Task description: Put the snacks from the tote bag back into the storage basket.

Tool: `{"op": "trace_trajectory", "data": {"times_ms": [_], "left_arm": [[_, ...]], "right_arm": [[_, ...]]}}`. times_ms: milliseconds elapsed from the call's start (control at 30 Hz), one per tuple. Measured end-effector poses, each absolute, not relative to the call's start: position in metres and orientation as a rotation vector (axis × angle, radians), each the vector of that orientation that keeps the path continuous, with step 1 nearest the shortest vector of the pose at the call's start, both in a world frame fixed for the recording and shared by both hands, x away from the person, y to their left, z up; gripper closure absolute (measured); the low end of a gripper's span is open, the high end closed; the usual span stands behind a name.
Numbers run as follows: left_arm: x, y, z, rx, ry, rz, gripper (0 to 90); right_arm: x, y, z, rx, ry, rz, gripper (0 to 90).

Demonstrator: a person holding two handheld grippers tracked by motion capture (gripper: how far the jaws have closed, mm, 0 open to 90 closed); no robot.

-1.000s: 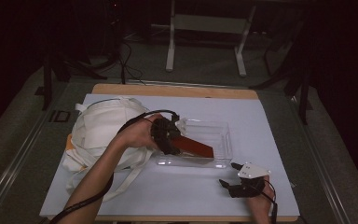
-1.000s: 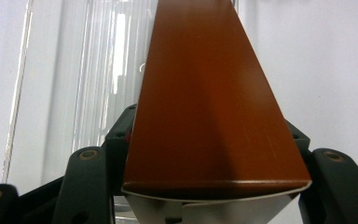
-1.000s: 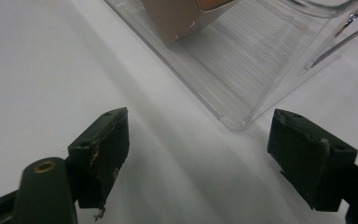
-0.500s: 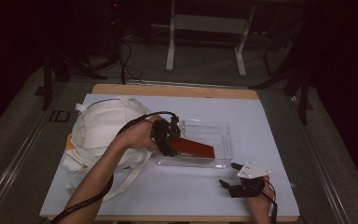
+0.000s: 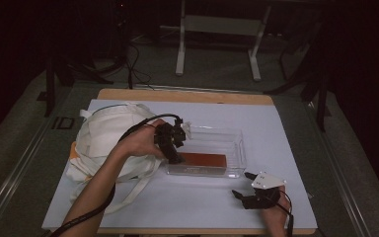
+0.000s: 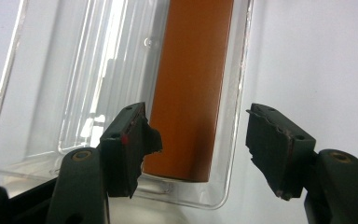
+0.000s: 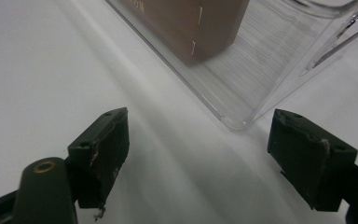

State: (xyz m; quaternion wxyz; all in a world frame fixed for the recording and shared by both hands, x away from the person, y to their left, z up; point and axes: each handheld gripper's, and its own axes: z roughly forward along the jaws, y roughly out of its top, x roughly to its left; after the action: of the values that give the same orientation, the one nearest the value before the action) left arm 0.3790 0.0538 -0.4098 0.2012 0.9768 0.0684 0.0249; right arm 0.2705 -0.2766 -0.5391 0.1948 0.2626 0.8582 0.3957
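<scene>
High view: left gripper (image 5: 173, 148) sits over the left end of the clear tray (image 5: 237, 148), hand (image 5: 138, 143) behind it, tips down at the near-left corner. Brown box (image 5: 202, 159) lies flat inside the tray along its near wall. White bag (image 5: 111, 136) is on the table (image 5: 276, 128) just left of the tray, touching the left hand. Right gripper (image 5: 244, 185) rests near the table's front edge, right of centre, apart from the tray, jaws spread. Left gripper view: left gripper (image 6: 198, 135) jaws have just been opening and now stand wide; the box (image 6: 191, 84) end shows between them but the pads are clear of it, no grip. Box lies lengthwise against one long wall of the tray (image 6: 32, 84), the rest of the tray floor bare. Right gripper view: right gripper (image 7: 200, 144) wide, nothing between the jaws, just white table (image 7: 51, 70). Tray (image 7: 242, 98) corner is just ahead of the tips, not touching; box (image 7: 191, 23) end is visible inside it, near that wall.
</scene>
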Motion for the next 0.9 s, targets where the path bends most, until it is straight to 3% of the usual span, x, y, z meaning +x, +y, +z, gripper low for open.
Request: {"op": "trace_trajectory", "data": {"times_ms": [900], "left_arm": [[0.350, 0.105, -0.397, 2.525, 0.384, 0.230, 38.4]], "right_arm": [[0.272, -0.277, -0.539, 0.746, 2.412, 1.109, 20.1]]}}
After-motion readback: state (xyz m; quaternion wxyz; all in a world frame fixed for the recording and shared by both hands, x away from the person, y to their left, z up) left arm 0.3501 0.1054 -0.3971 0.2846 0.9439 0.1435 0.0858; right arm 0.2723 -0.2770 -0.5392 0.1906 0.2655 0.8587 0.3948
